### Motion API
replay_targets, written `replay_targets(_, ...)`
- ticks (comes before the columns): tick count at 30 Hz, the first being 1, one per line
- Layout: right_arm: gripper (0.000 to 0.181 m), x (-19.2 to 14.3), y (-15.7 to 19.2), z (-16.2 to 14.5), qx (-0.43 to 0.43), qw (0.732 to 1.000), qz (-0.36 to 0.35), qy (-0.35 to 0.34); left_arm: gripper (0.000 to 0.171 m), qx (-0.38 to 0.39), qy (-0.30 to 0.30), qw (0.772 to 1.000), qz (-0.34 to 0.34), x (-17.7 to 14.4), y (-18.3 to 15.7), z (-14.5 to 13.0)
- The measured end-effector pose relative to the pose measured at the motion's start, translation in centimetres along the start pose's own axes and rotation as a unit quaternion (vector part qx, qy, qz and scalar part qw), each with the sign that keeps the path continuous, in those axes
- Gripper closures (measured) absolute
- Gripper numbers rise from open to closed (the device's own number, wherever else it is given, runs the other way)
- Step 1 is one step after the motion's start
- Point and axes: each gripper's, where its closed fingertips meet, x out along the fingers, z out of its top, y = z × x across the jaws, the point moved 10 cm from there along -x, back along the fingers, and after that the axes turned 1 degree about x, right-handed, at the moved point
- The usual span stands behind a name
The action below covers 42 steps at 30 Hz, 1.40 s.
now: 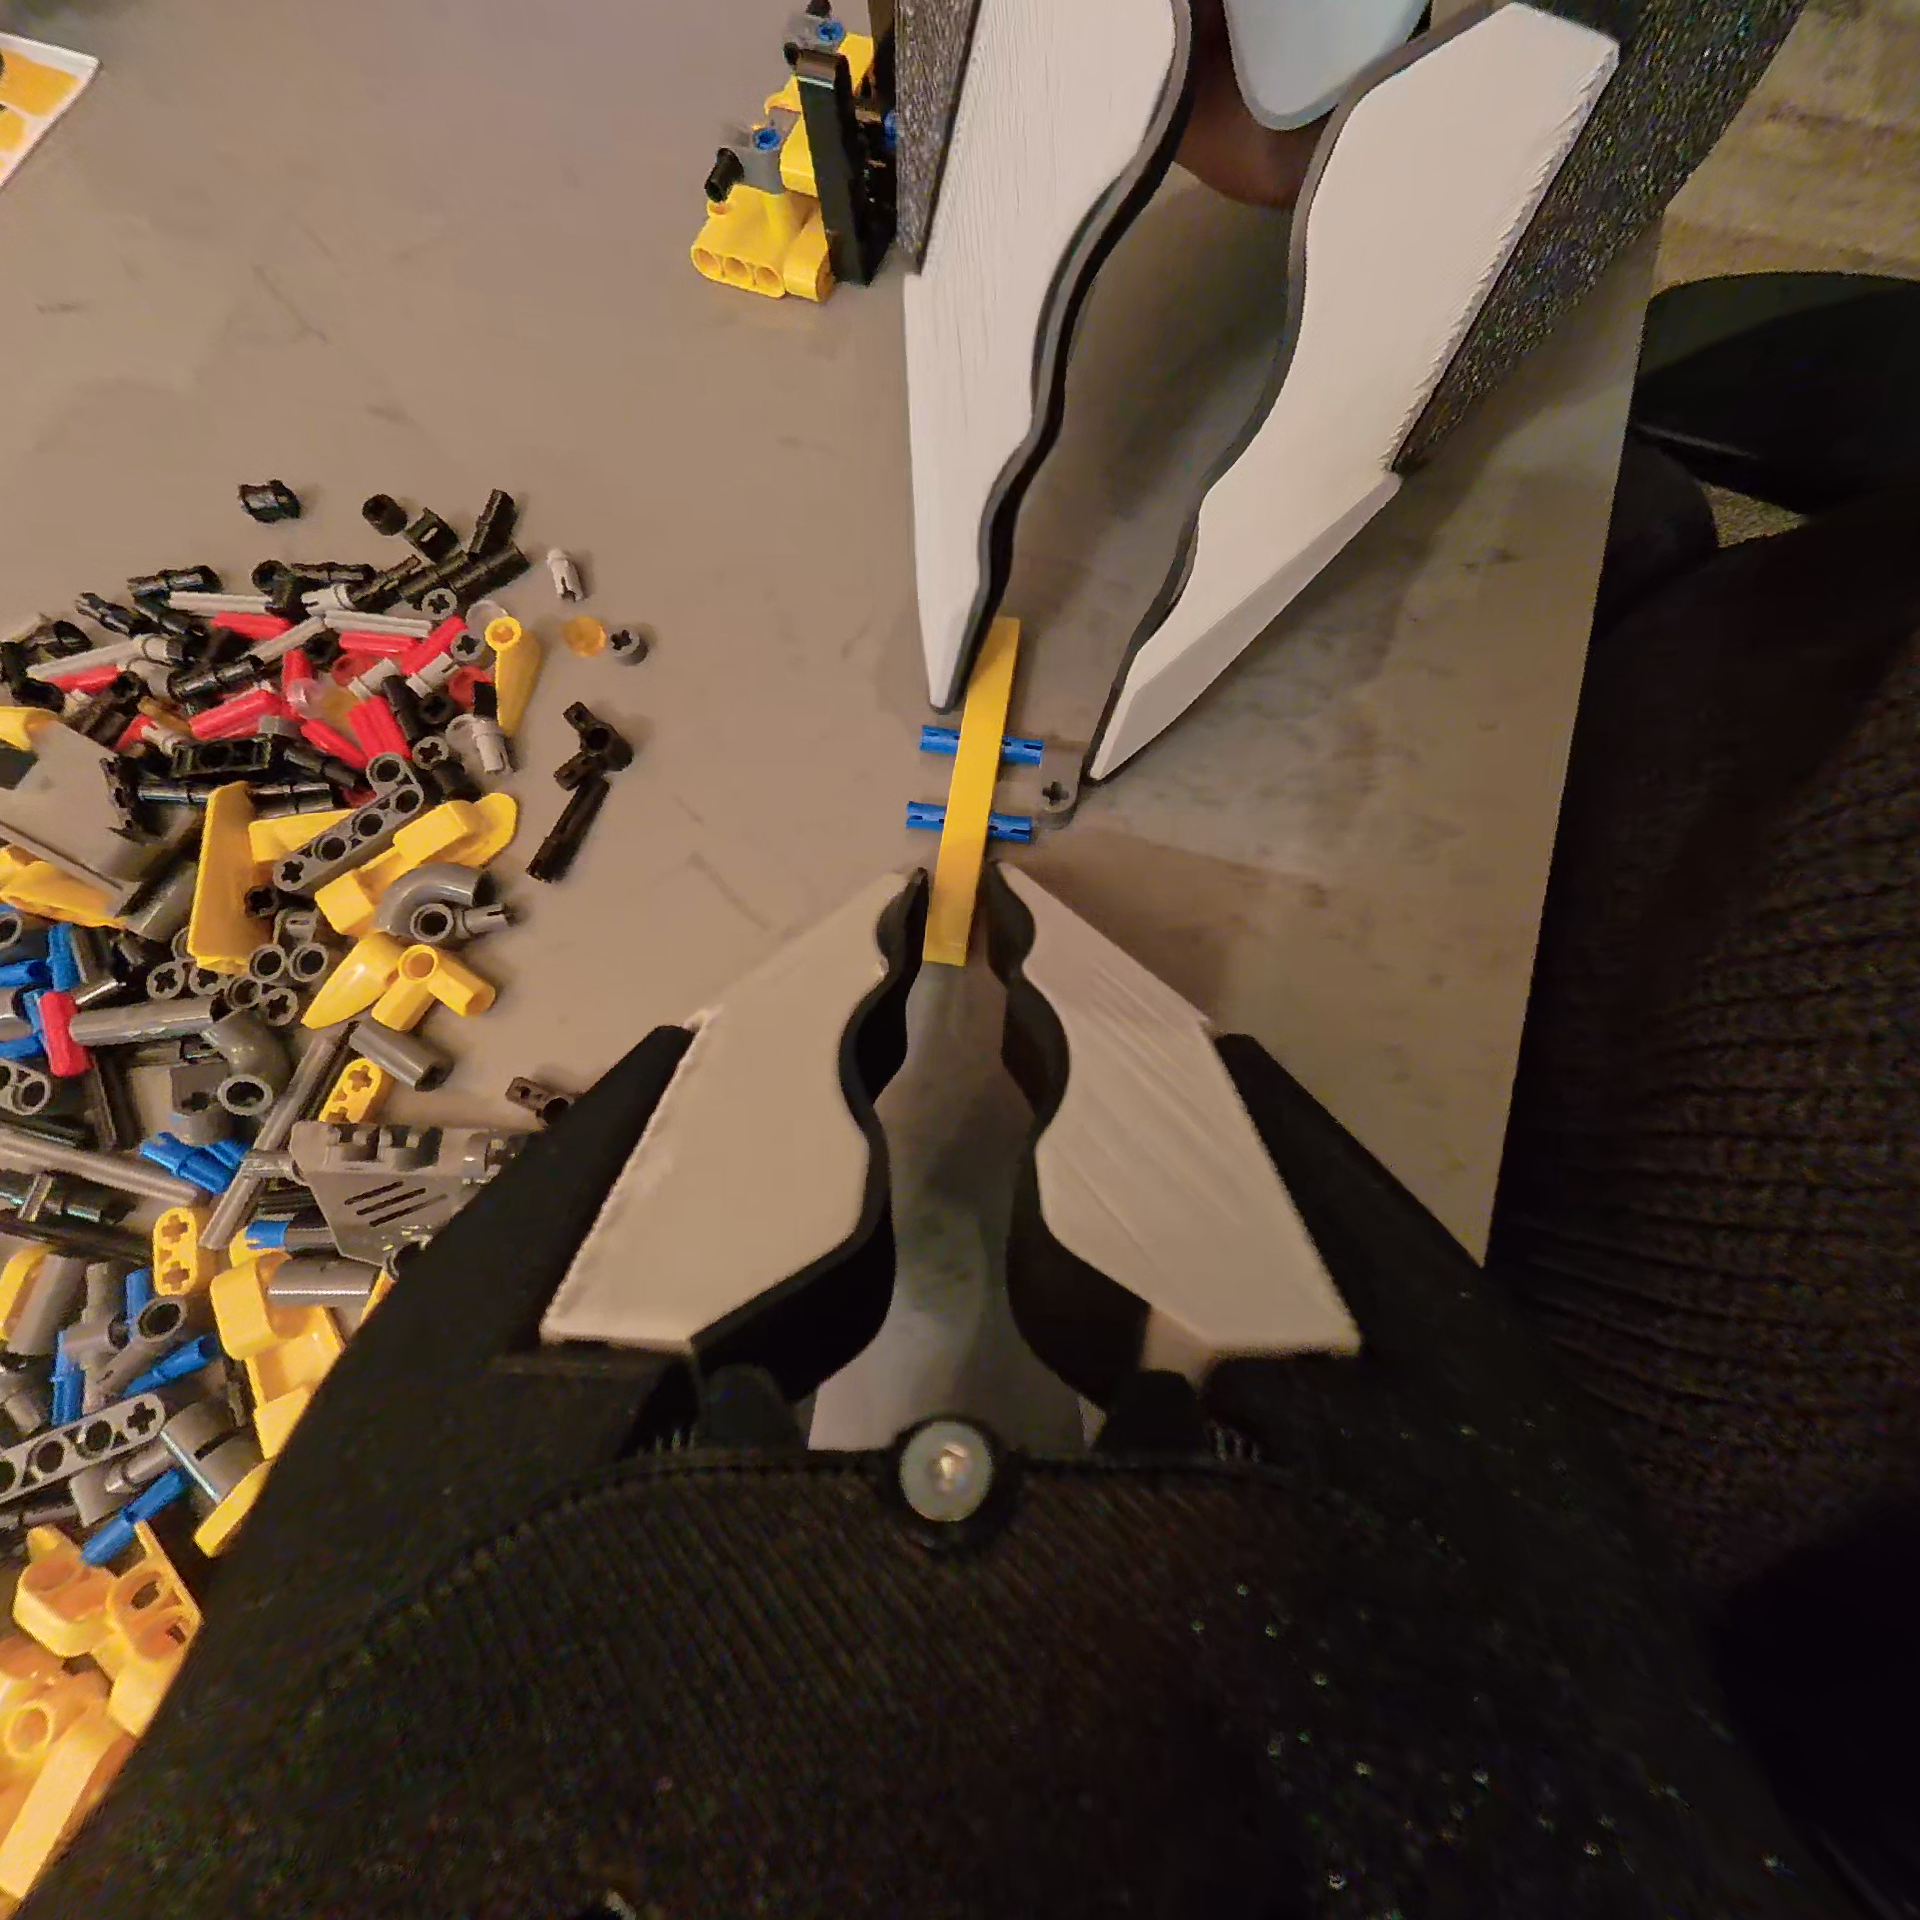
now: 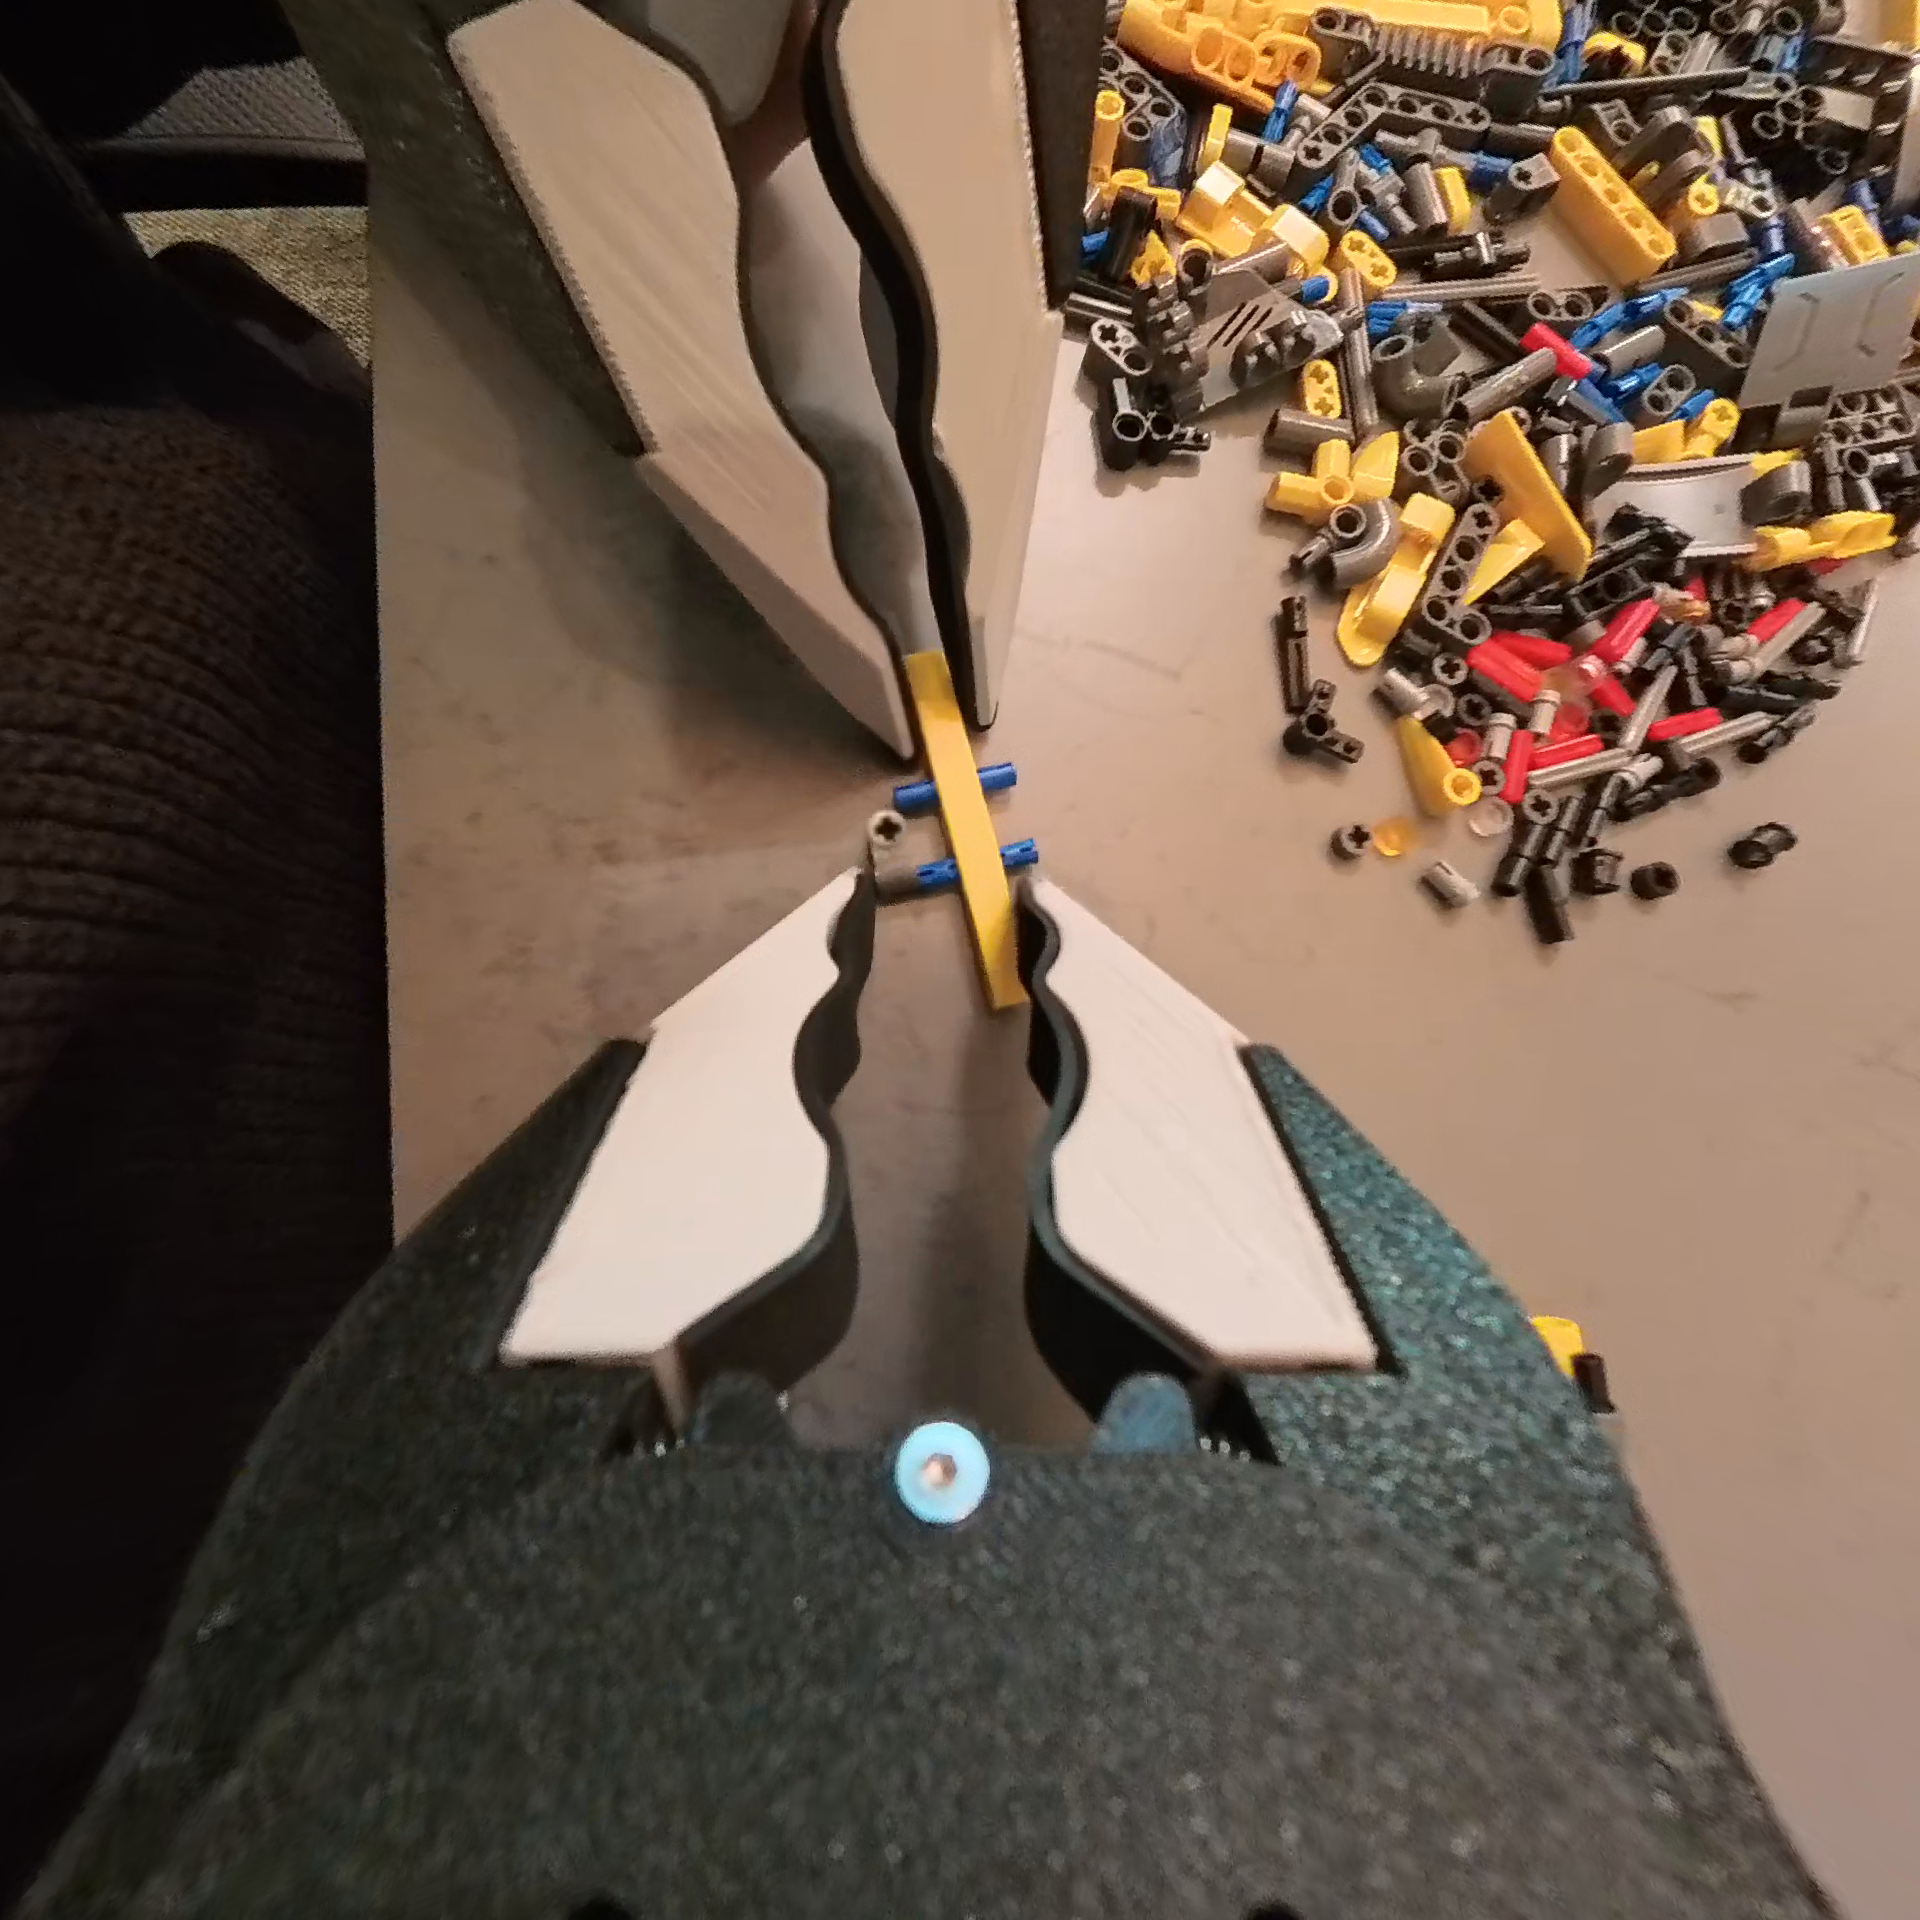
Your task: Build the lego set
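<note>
Left claw (image 1: 954, 883) clenched on yellow beam (image 1: 971, 790) at 6 o'clock; right claw (image 2: 940, 904) parted, one finger touching beam's other end, small grey piece (image 2: 885, 831) beside blue pins (image 2: 961, 781); parts pile (image 1: 260, 935) at 9 o'clock on counter (image 1: 520, 364).

A grey table (image 1: 520, 364) was strewn with a pile of loose building pieces (image 1: 239, 935); beyond the pile, a small yellow assembly (image 1: 769, 239) was set.

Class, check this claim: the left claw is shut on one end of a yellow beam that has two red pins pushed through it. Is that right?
Not quite: the pins are blue, not red, as the left wrist view shows. The rest holds: the left claw is shut on one end of the yellow beam.
</note>
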Motion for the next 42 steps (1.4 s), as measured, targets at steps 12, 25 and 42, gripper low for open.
replay_targets(12, 0.156, -0.09, -0.12, -0.03, -0.011, 1.000, 0.004, 0.004, 0.164, -0.002, 0.000, 1.000, 0.001, 0.01, 0.05, -0.05)
replay_targets(25, 0.157, 0.04, -0.03, 0.08, -0.011, 1.000, -0.002, 0.004, 0.165, 0.002, 0.001, 1.000, -0.001, 0.03, -0.13, -0.06)
replay_targets(42, 0.166, -0.15, 0.01, -0.24, -0.016, 1.000, 0.000, 0.002, 0.162, 0.002, 0.004, 1.000, 0.002, -0.01, 0.04, -0.11)
